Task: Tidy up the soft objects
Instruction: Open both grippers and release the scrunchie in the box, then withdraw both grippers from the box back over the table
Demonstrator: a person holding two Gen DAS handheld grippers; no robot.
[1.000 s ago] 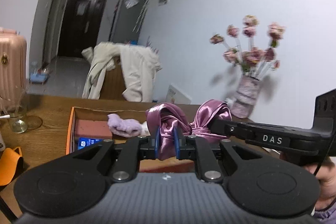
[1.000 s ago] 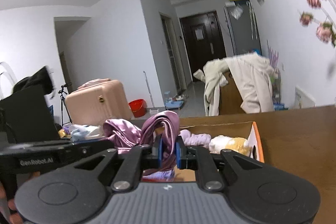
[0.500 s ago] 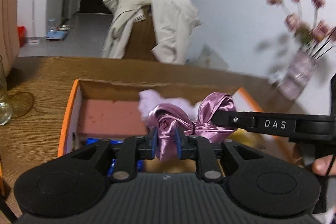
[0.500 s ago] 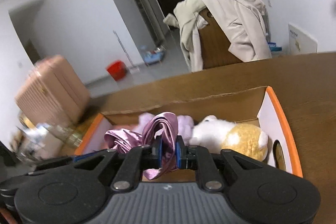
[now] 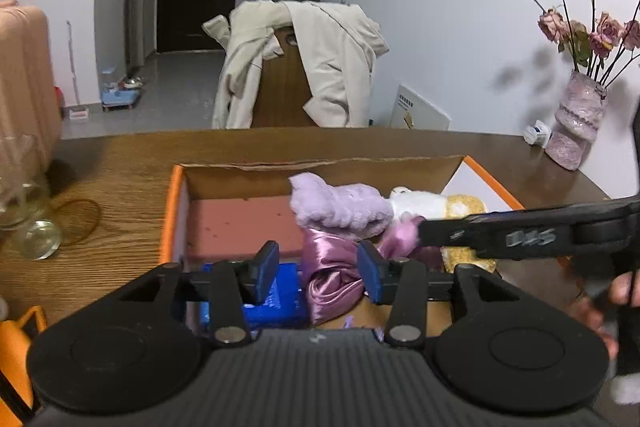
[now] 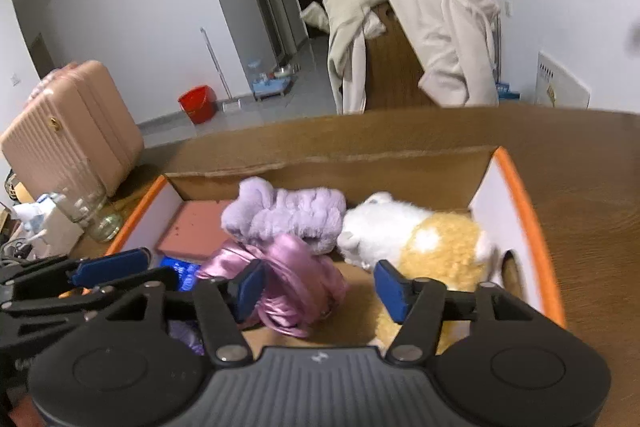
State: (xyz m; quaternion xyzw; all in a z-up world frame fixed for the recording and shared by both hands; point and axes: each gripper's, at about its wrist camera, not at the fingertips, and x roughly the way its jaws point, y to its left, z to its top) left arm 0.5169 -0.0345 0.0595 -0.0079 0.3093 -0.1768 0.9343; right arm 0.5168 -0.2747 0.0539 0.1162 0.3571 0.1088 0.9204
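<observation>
Both claws hang over an orange-rimmed box [image 5: 173,211] that stands on a wooden worktop [image 5: 120,171]. The left claw [image 5: 318,269] has just been opening: its blue pads [image 5: 267,267] stand apart, and the satin cloth [image 5: 332,273] lies between them with a gap showing on the left side; whether the right pad touches it I cannot tell. The right claw [image 6: 318,285] has also just been opening and stands wider; the same cloth [image 6: 288,283] sits by its left pad, free of the right one, and neither claw has hold of it.

The cloth lies inside the box, near its near wall and about midway across. Just beyond it, touching it, is a lilac fluffy piece [image 6: 286,213]. To the right of that lies a white and yellow plush toy [image 6: 424,235], against the box's right wall. A pink slab [image 5: 244,223] covers the far left of the box floor, and a blue packet [image 5: 276,301] lies at the near left, just beside the cloth.

In the left wrist view the right claw's arm reaches in from the right edge, with a hand [image 5: 612,303] behind it. On the worktop, left of the box, stands a glass jar [image 5: 28,223]; at the far right, a vase of dried roses [image 5: 576,123]. Beyond the worktop a pale coat [image 5: 320,63] hangs over a chair, and a pink suitcase [image 6: 72,131] stands on the floor to the left.
</observation>
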